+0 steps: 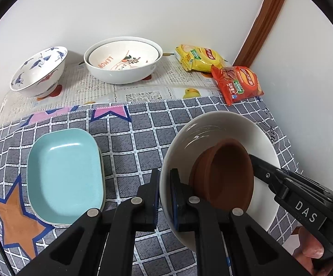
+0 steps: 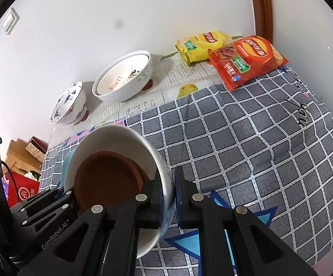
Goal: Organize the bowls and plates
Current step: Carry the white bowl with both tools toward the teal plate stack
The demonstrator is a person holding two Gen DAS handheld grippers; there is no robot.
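Both grippers — left gripper (image 1: 164,184), right gripper (image 2: 174,185) — pinch the white bowl (image 1: 212,128) holding a brown dish (image 1: 226,172); teal plate (image 1: 62,174) lower left, chip bags (image 1: 237,82) upper right.

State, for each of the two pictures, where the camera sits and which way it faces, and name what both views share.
Left wrist: on the left gripper, facing the far wall; it pinches the white bowl rim; a fingertip shows lower right.
Right wrist: on the right gripper, facing the same wall; it pinches the opposite rim.
Shared: the brown dish in the white bowl, lemon bowl, blue-patterned bowl, both chip bags.
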